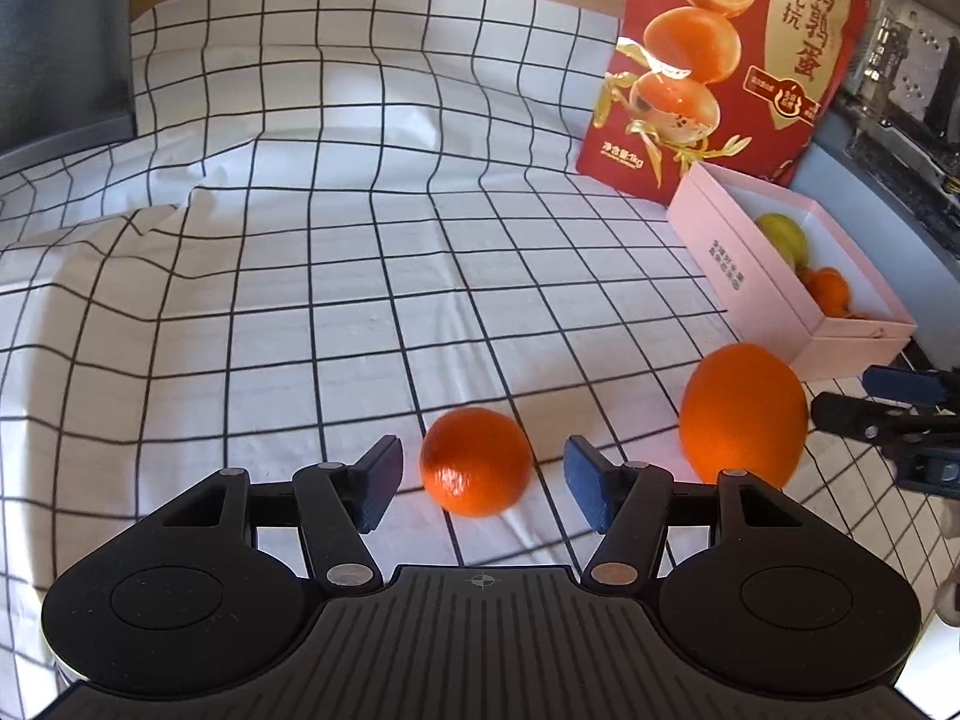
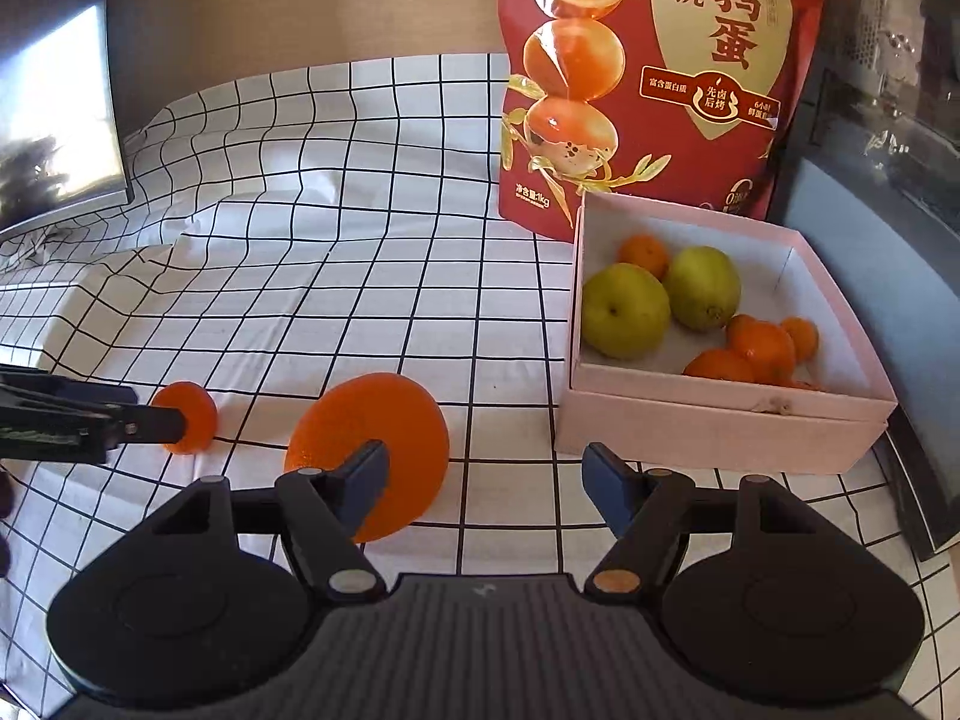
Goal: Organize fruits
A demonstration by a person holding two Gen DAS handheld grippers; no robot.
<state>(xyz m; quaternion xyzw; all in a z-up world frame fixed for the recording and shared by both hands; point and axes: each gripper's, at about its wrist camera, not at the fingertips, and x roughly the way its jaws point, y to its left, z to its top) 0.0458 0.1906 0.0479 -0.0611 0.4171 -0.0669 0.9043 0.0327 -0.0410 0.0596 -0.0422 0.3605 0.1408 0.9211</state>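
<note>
A small orange lies on the checked cloth between the open jaws of my left gripper, which is not touching it. It also shows in the right wrist view. A larger orange lies to its right; in the right wrist view it sits just left of my open, empty right gripper. The right gripper shows at the right edge of the left wrist view. A pink box holds two green fruits and several small oranges.
A red snack bag stands behind the box. A dark monitor is at the far left. The checked cloth is wrinkled and raised at the back left. Dark shelving runs along the right side.
</note>
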